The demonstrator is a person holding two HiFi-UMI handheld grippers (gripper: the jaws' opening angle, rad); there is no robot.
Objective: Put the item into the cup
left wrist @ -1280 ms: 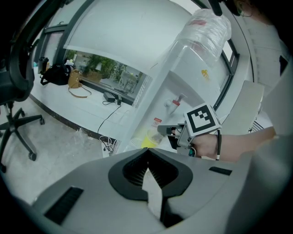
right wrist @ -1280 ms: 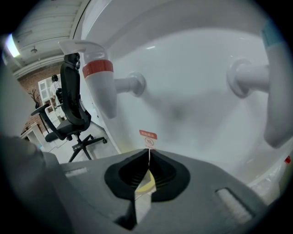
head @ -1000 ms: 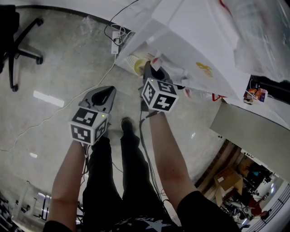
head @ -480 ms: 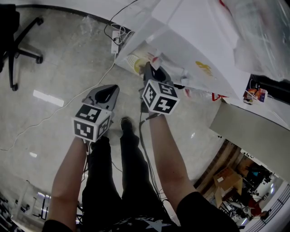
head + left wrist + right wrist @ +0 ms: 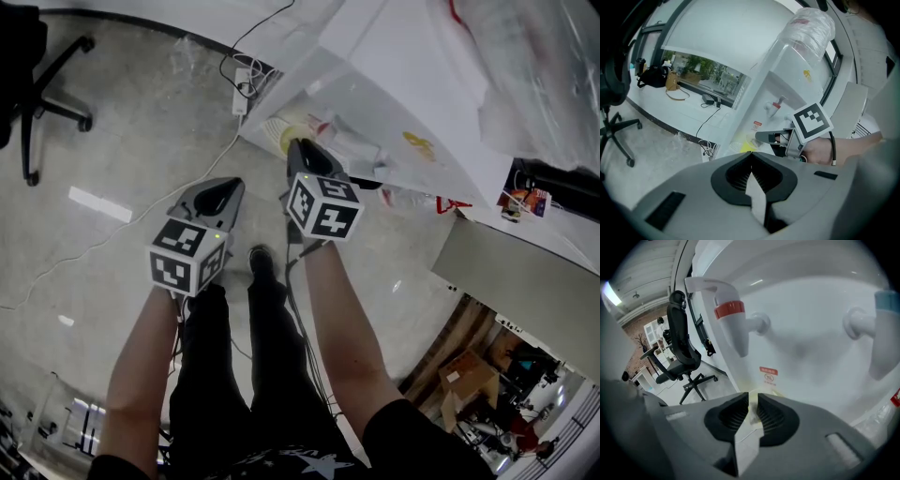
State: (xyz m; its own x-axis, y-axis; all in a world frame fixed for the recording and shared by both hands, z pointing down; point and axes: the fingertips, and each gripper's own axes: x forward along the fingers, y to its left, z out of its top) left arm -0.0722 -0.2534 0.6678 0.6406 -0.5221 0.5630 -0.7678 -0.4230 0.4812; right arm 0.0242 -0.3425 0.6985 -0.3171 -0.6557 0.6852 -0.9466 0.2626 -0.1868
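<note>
right gripper (image 5: 298, 150): jaws are drawn almost together, with only a thin gap left. the gap is filled by a pale yellow sheet, judged to be the wall of the yellow paper cup (image 5: 279, 131), so the cup is taken as pinched at its rim. a rim pinch leaves the cup's mouth open for filling.

yellow paper cup: found at the right gripper's tips, just ahead of them and low against the front of the water dispenser (image 5: 394, 84). it is kept under the taps, so that whatever is released would fall into it.

red-collared tap (image 5: 731, 324): located above and slightly left of the right gripper's jaws, close by. blue-collared tap (image 5: 883, 333): located well off to that gripper's right. the cup is judged to be lined up with the red one.

item to go in: none is seen as a separate object in any view. it is probably to be drawn from the dispenser, though this is only inferred.

left gripper (image 5: 217, 192): jaws are closed on each other and nothing is held. it is kept back and to the left of the right gripper, clear of the dispenser, likely in reserve for a tap lever.

office chair (image 5: 37, 75): set far to the left gripper's left, on the floor.
</note>
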